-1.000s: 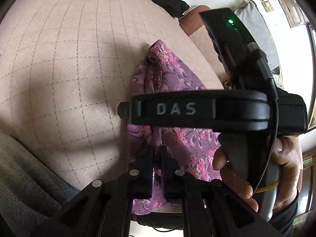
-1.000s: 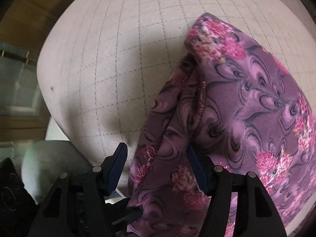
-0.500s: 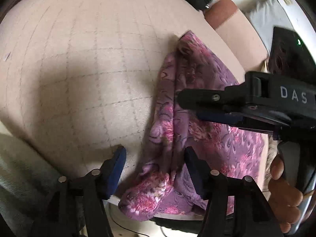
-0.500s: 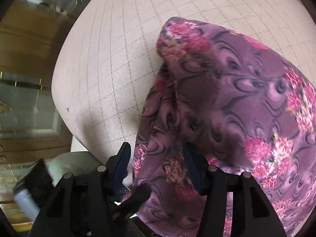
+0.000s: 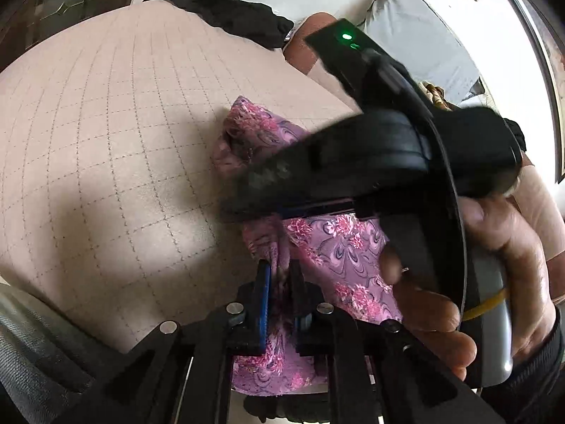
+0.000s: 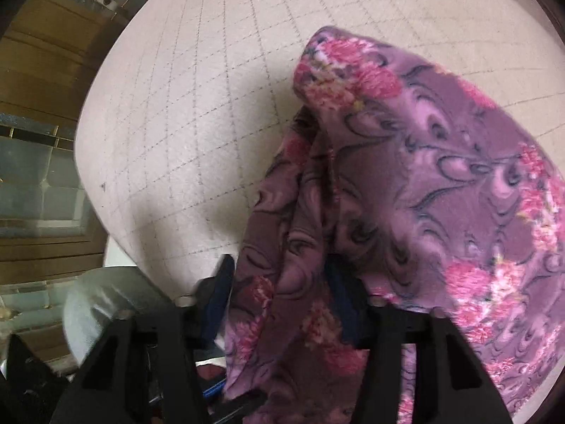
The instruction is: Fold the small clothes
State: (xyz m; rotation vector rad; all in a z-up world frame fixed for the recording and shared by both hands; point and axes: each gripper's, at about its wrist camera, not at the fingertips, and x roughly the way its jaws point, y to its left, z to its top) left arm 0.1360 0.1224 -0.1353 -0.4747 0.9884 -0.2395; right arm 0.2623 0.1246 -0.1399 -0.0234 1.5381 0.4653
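Both sets of fingers had just closed on the purple floral fleece garment [image 5: 339,243], left gripper [image 5: 280,282] and right gripper [image 6: 279,293] pinching its lower-frame edge on the beige gridded tabletop [image 5: 106,141], ready for a fold.

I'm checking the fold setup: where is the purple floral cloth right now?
The purple floral cloth lies at the near edge of the grid-patterned cushion, bunched between both grippers' jaws.

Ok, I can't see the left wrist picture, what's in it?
The left gripper pinches the edge of a purple flowery cloth on a beige checked table. A hand holds the right gripper above it.
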